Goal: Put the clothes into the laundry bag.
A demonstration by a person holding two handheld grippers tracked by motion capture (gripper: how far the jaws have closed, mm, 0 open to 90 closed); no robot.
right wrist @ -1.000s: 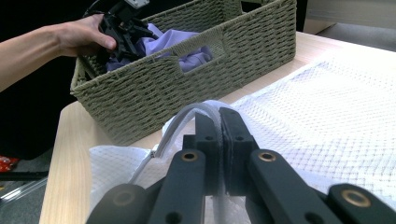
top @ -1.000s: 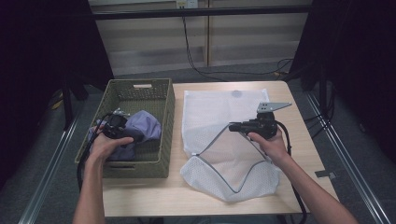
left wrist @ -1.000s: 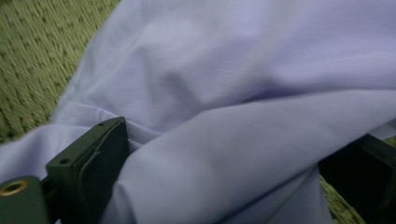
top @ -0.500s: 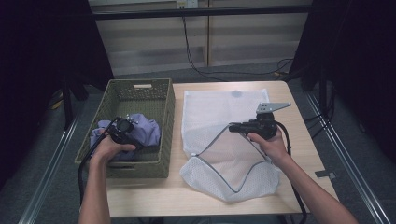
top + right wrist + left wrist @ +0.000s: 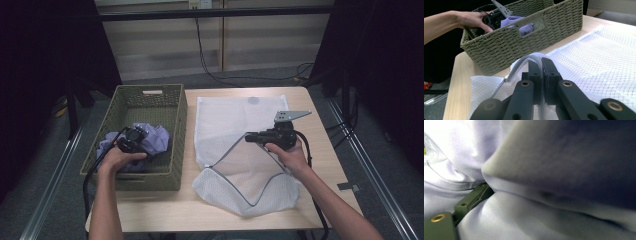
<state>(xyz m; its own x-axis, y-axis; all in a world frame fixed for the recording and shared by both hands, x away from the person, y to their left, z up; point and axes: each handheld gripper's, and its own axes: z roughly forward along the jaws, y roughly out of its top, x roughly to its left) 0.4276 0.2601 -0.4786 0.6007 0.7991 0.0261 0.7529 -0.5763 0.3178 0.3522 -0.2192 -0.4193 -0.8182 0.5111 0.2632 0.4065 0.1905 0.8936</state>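
Now my right gripper (image 5: pixel 248 137) pinches the mesh bag's (image 5: pixel 235 117) zipper edge open; my left gripper (image 5: pixel 134 138), grip unclear, is buried in the lilac garment (image 5: pixel 155 136) in the basket (image 5: pixel 177 120); next, lift it across.

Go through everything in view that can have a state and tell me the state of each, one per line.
Mesh laundry bag: flat on the table, mouth held open, zipper edge lifted.
Right gripper: shut on the bag's zipper edge.
Lavender garment: crumpled inside the basket.
Woven basket: upright, open-topped.
Left gripper: in the basket, pressed into the garment; jaws hidden by cloth.
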